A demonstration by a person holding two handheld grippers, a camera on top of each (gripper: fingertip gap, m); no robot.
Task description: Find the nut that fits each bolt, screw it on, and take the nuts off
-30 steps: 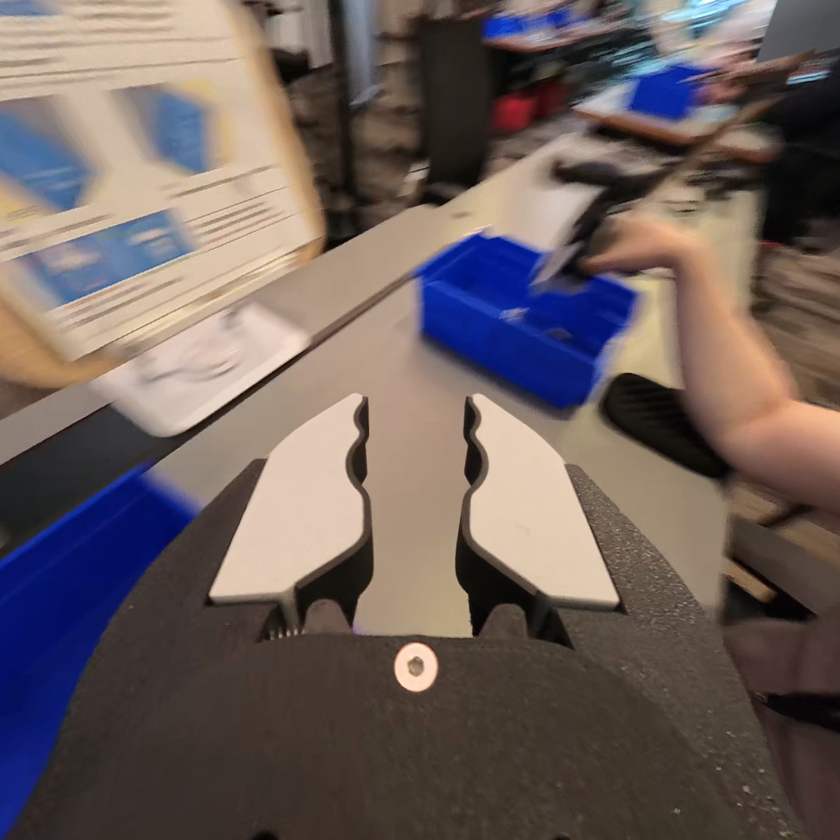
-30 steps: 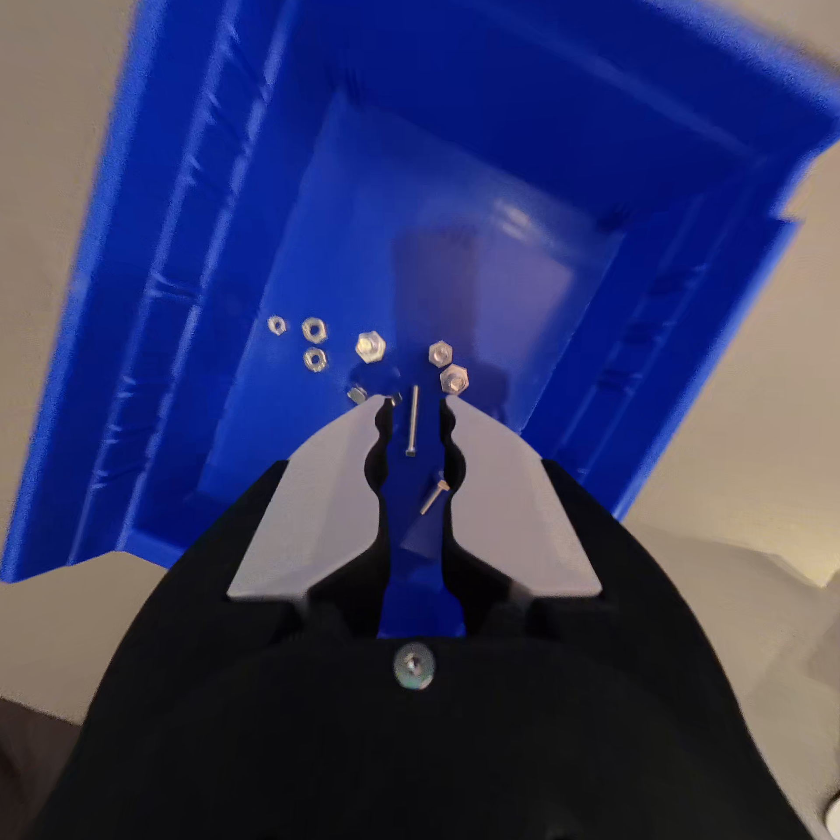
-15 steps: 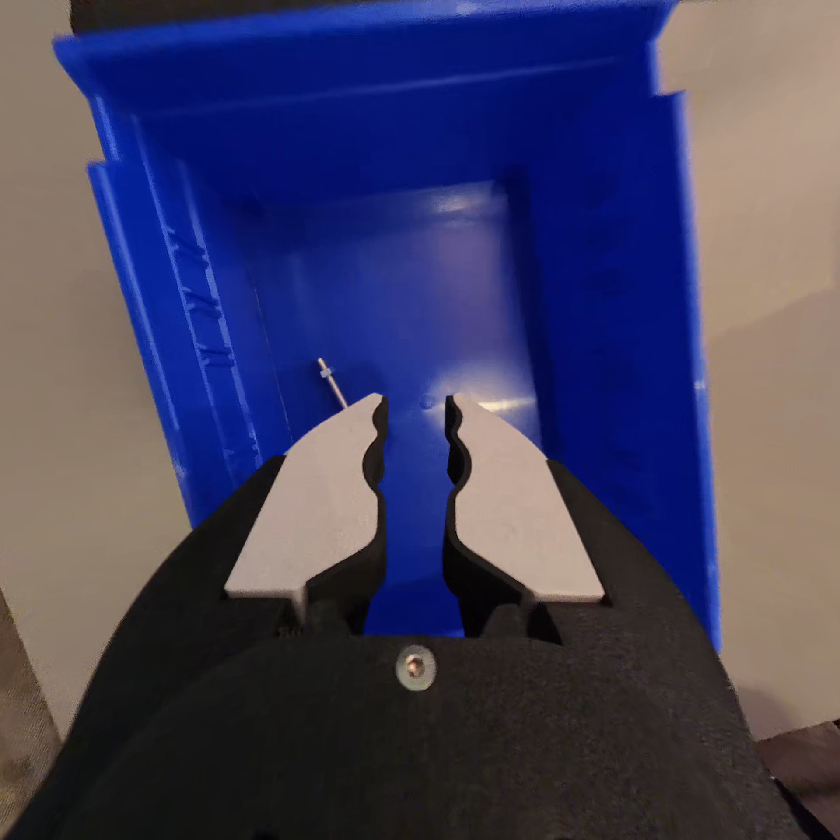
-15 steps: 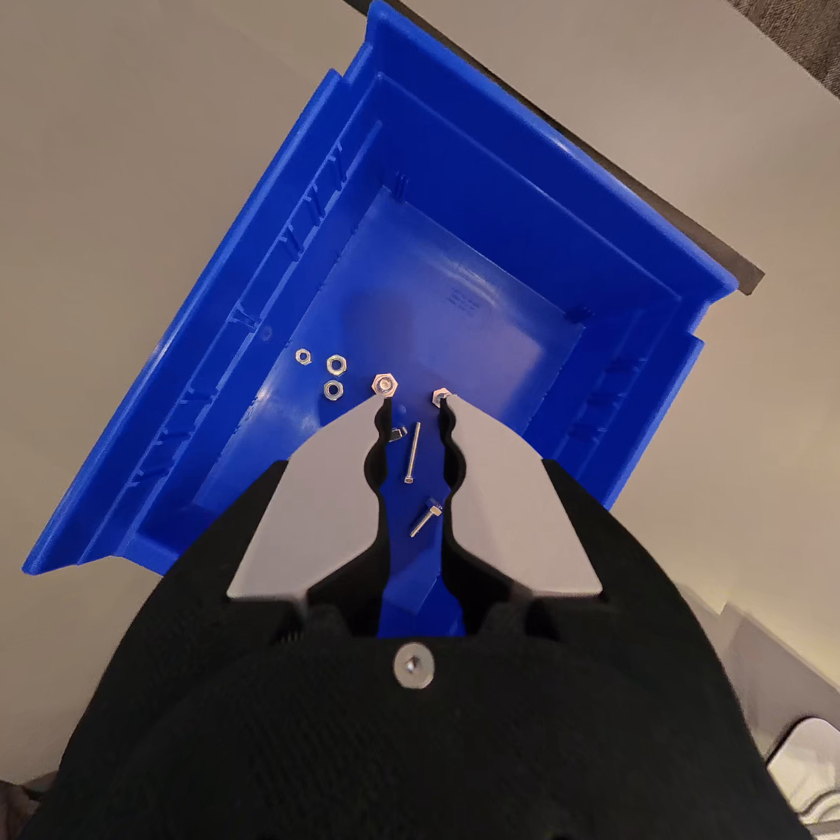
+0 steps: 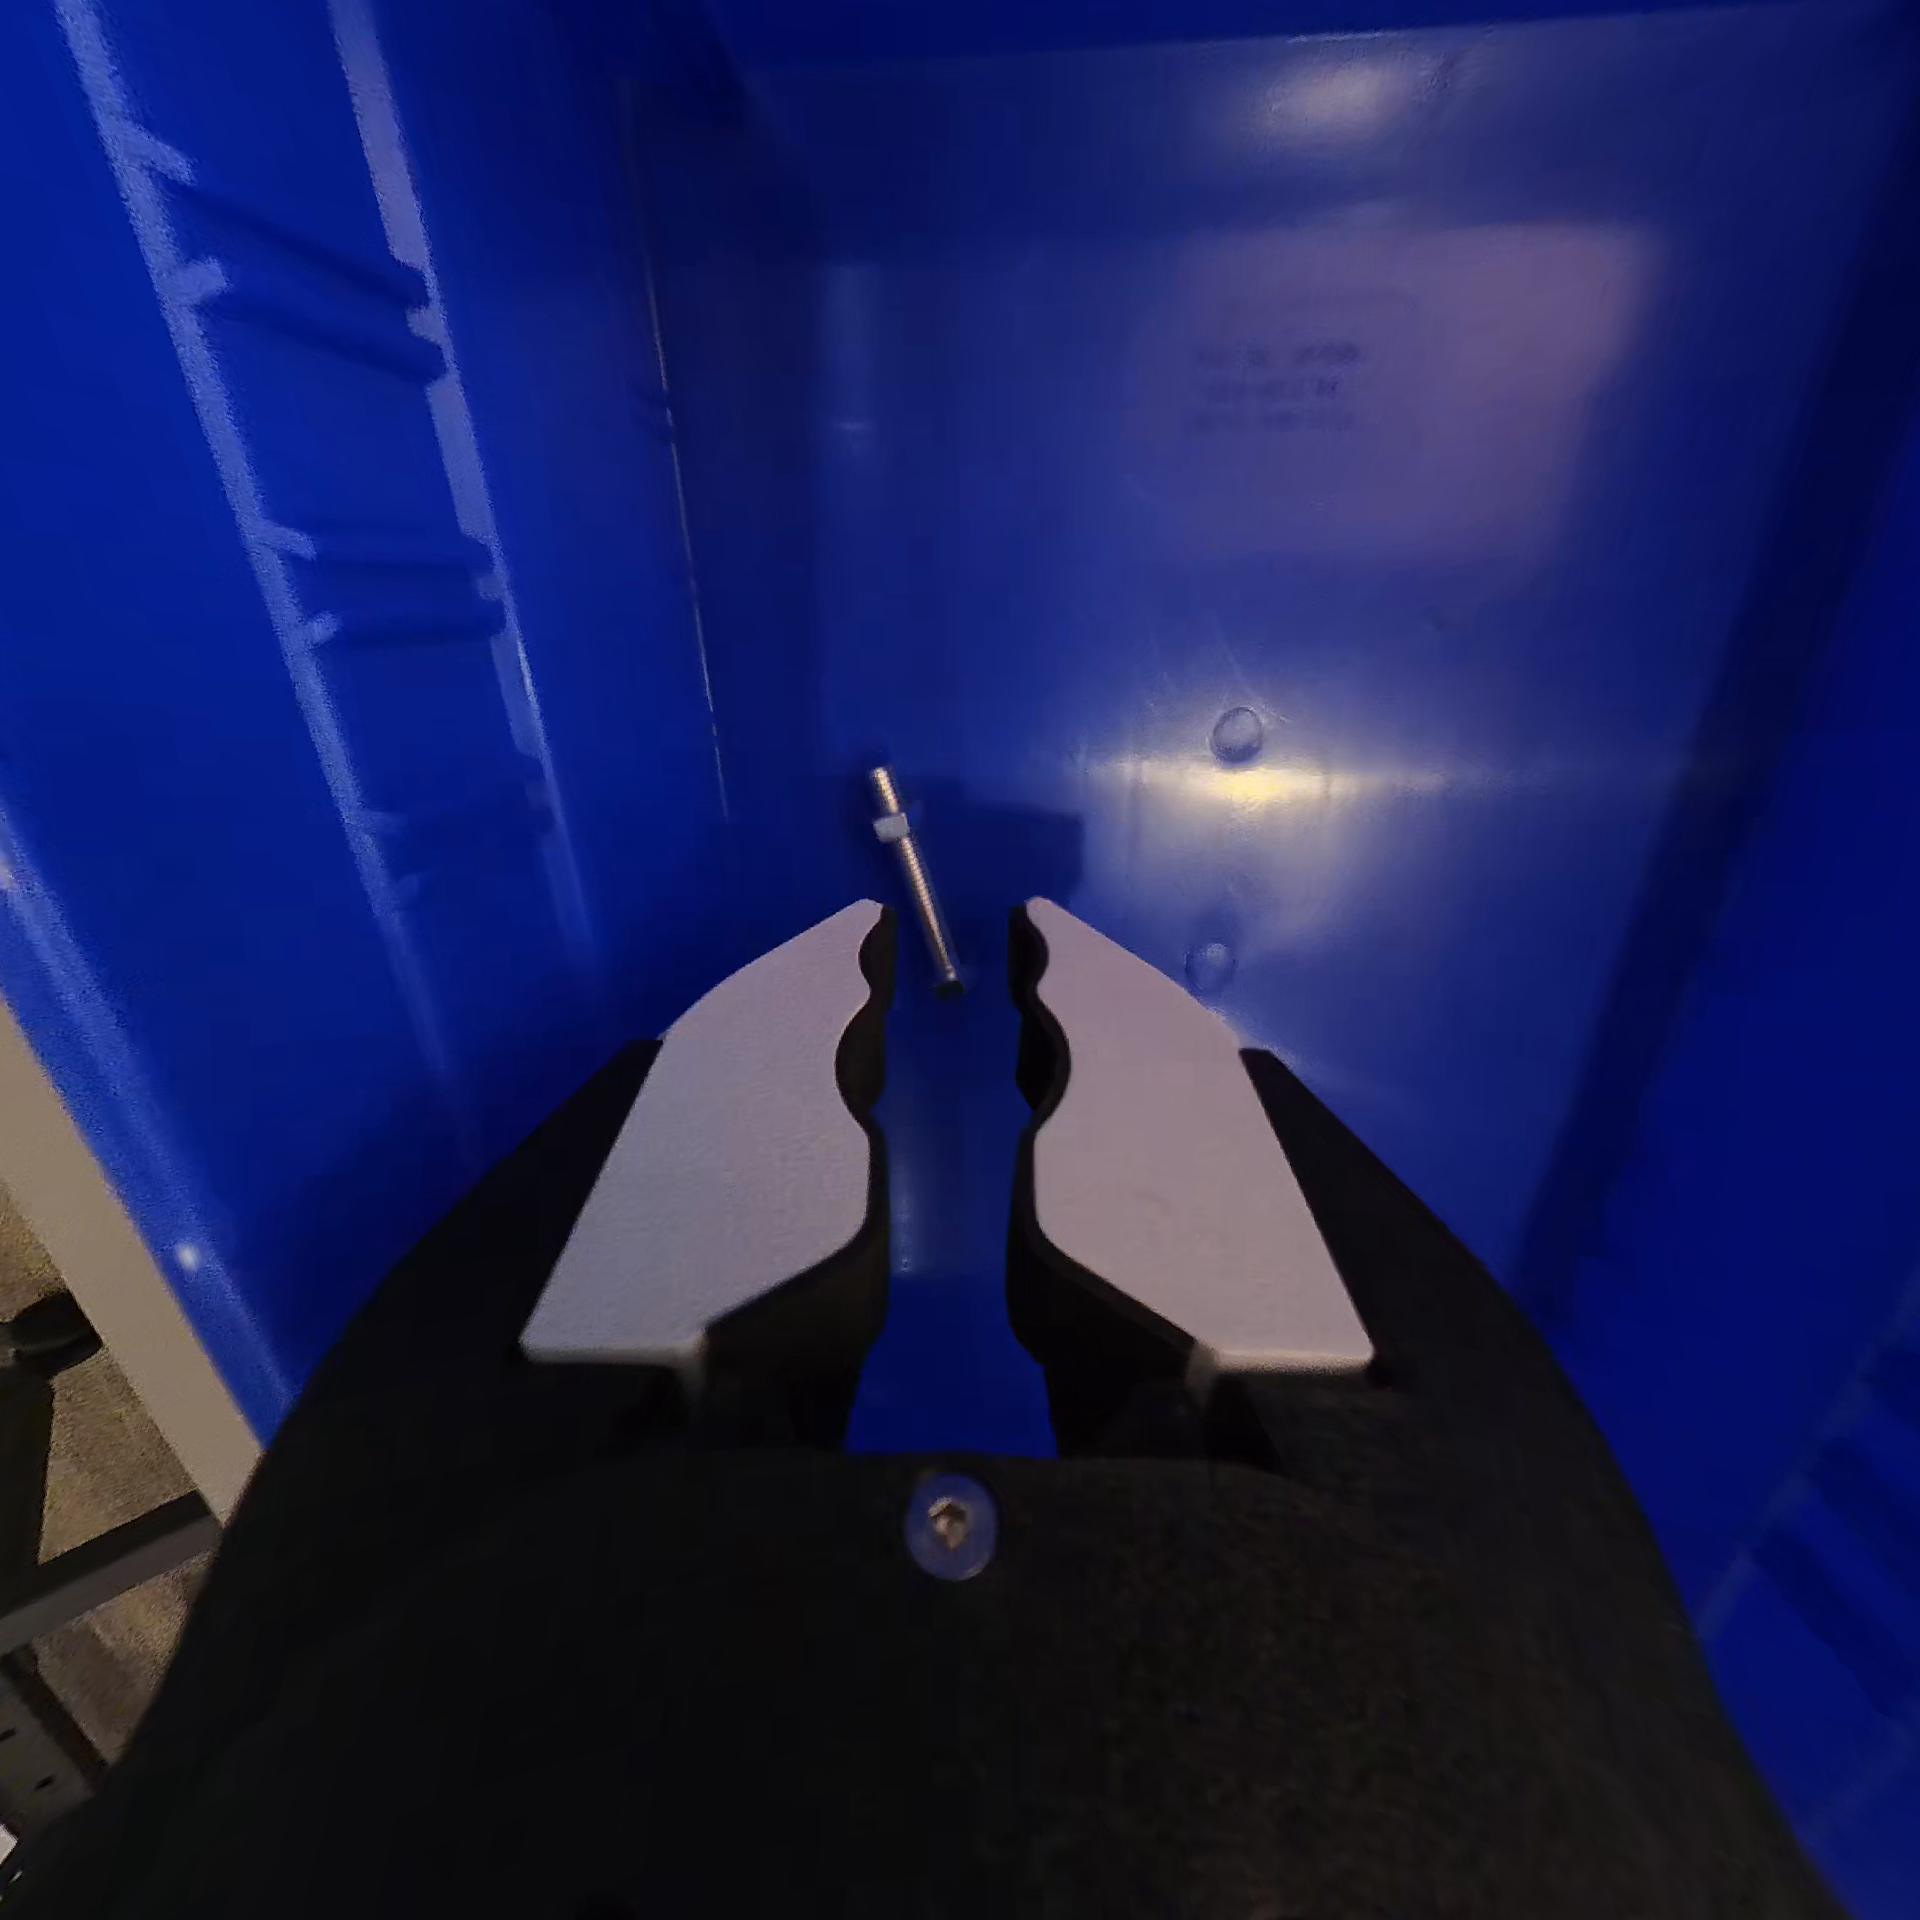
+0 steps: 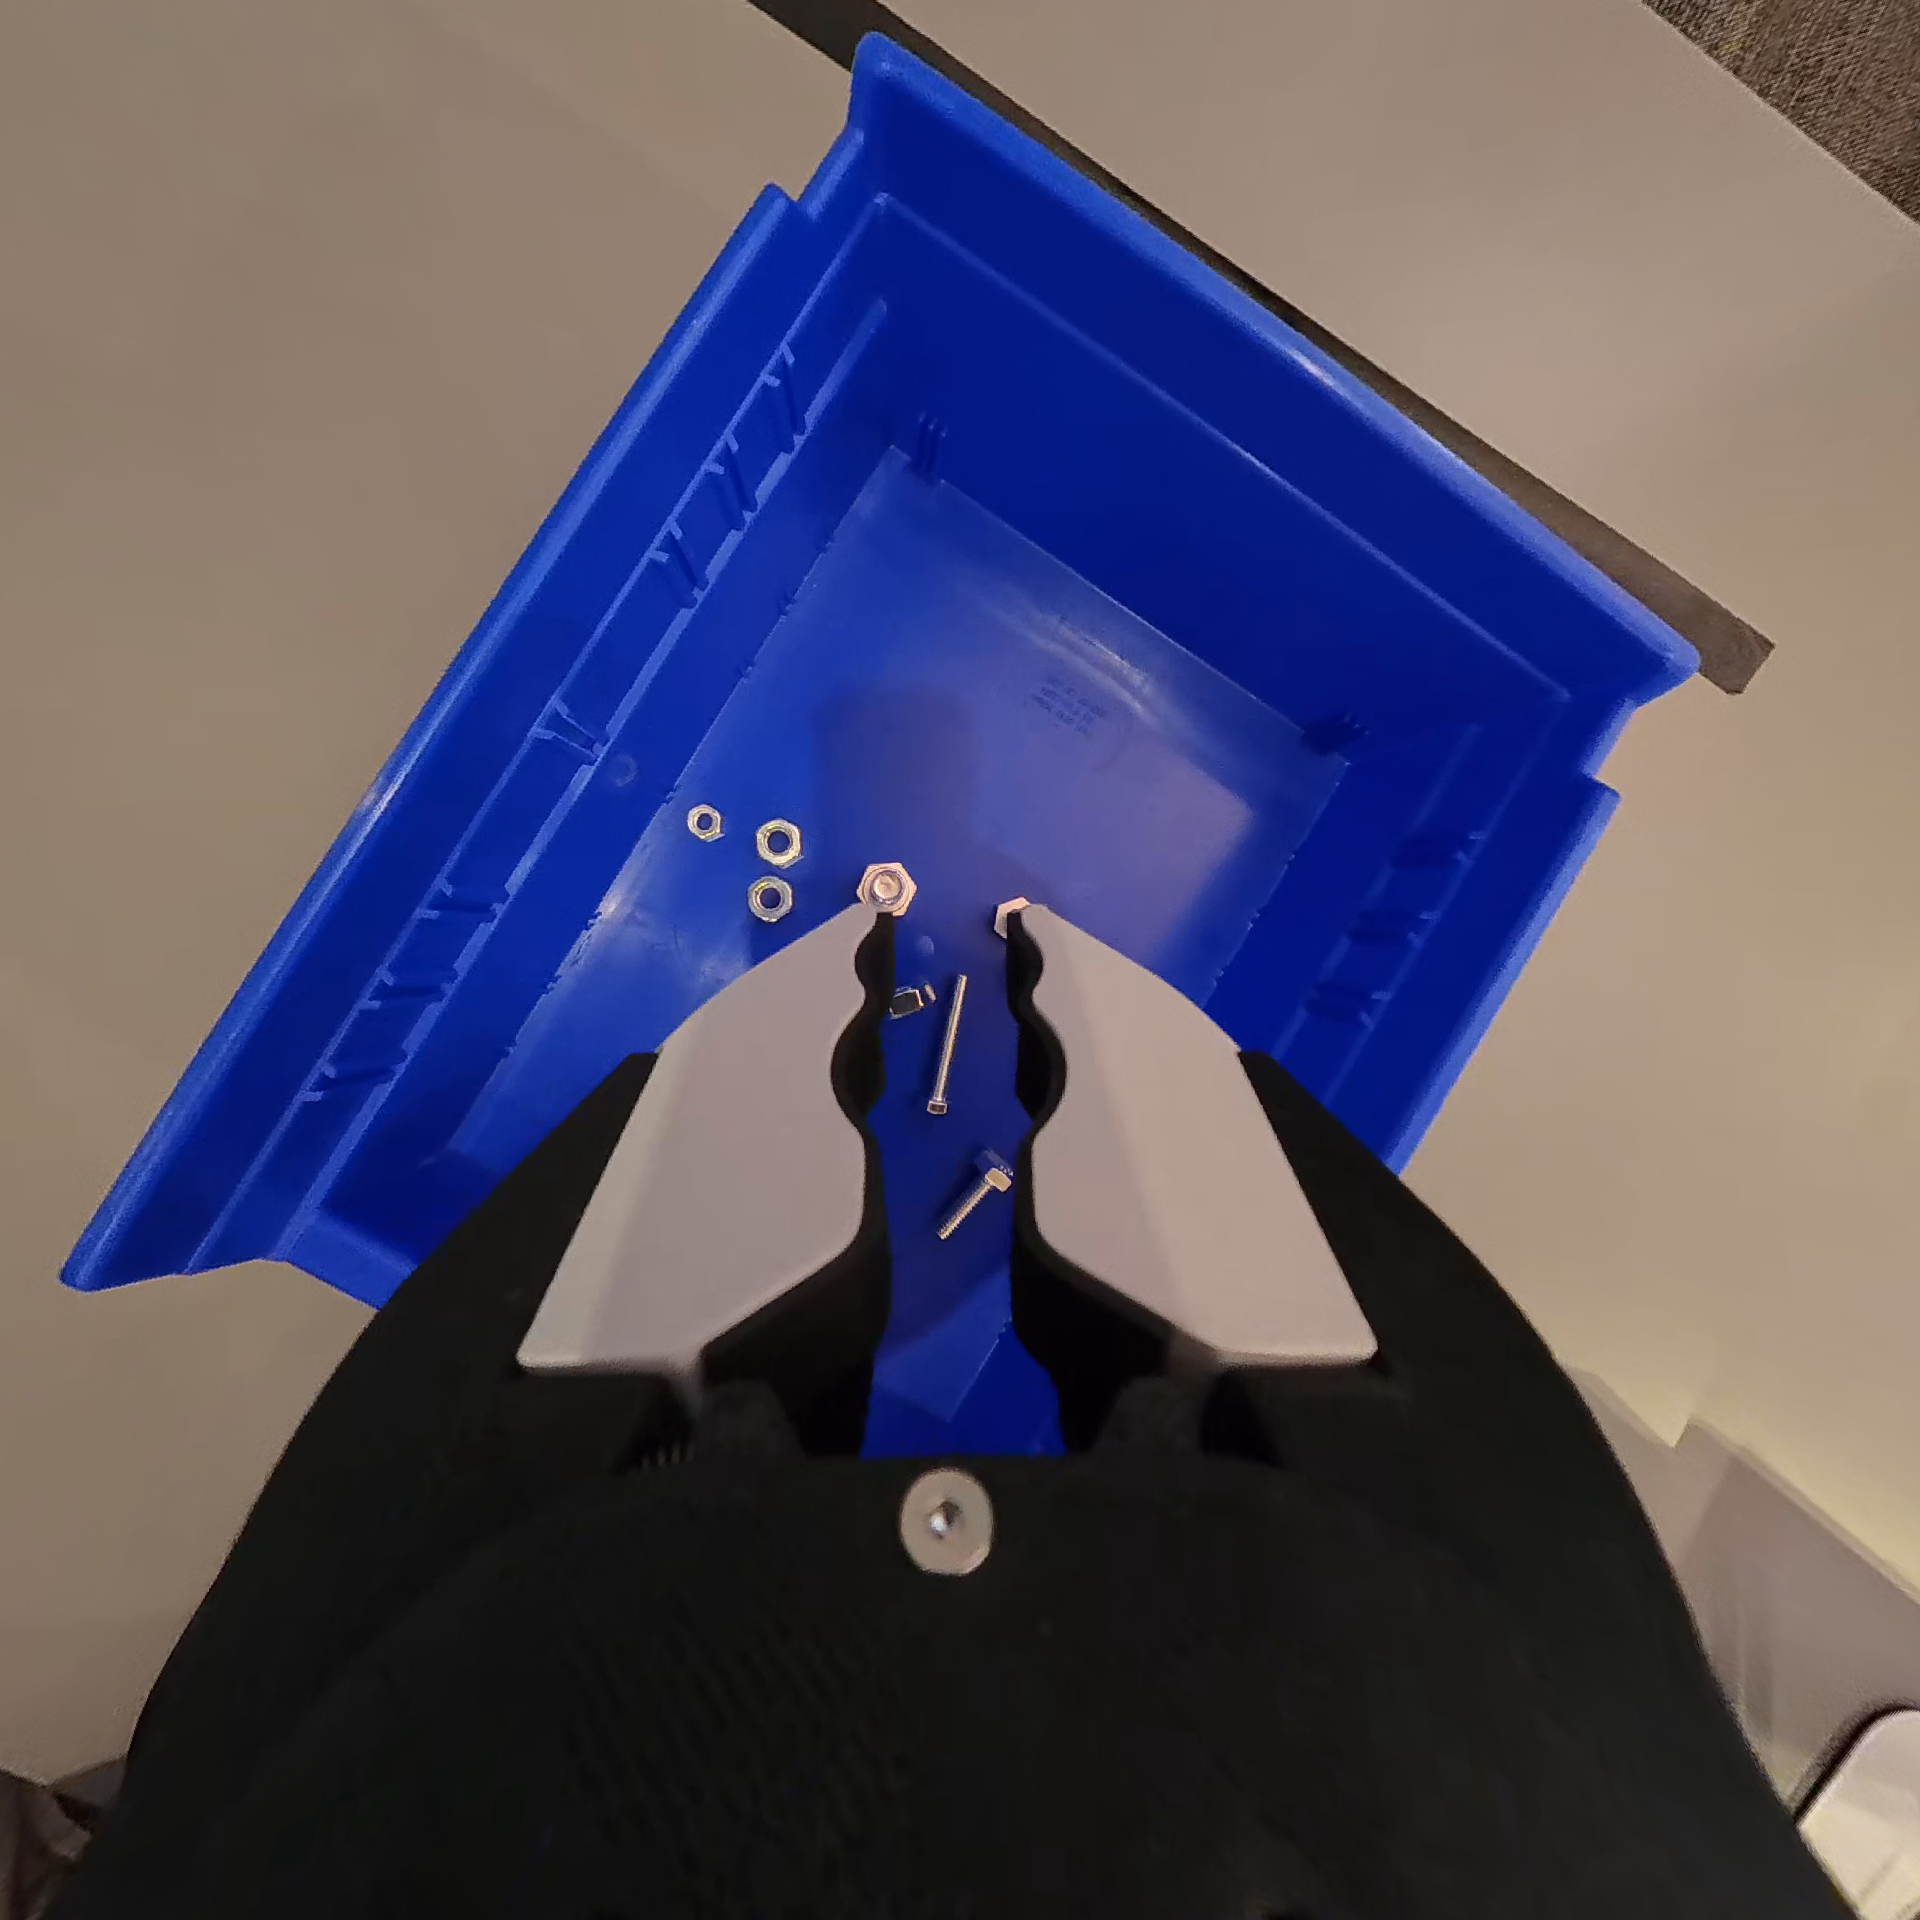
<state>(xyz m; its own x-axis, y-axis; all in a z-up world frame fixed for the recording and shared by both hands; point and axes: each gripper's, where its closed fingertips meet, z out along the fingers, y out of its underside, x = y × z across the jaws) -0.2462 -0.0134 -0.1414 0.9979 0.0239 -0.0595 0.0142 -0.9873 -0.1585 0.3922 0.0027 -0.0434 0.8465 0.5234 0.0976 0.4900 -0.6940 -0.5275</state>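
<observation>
The long thin bolt (image 5: 916,885) with a small nut (image 5: 894,828) threaded near its far end lies flat on the floor of a blue bin (image 5: 312,623), close to the bin's left wall, its near end just ahead of my left hand-held gripper (image 5: 945,909). That gripper's two fingers stand apart with nothing between them, low inside the bin, and the bolt sits slightly left of the gap's centre line.

In the right wrist view, my right hand-held gripper (image 6: 943,914) hovers over a second blue bin (image 6: 1195,436) that sits on the beige surface (image 6: 312,312), the bin's far corner at the surface's dark edge. It is also apart and empty. On that bin's floor I see another long bolt (image 6: 948,1042), a short bolt (image 6: 975,1205), a small dark nut (image 6: 906,1003), three loose nuts (image 6: 769,868) toward the left wall, and two larger hex pieces (image 6: 886,888) partly behind the fingertips.

I judge this to be the removal step: the assembled bolt is about to be picked up. Next I would nudge the left gripper slightly left, lower until the fingertips straddle the shank, and close on the bare stretch near the head end, leaving the nut free for the right gripper to turn. The shank is thin and may roll or slip.
</observation>
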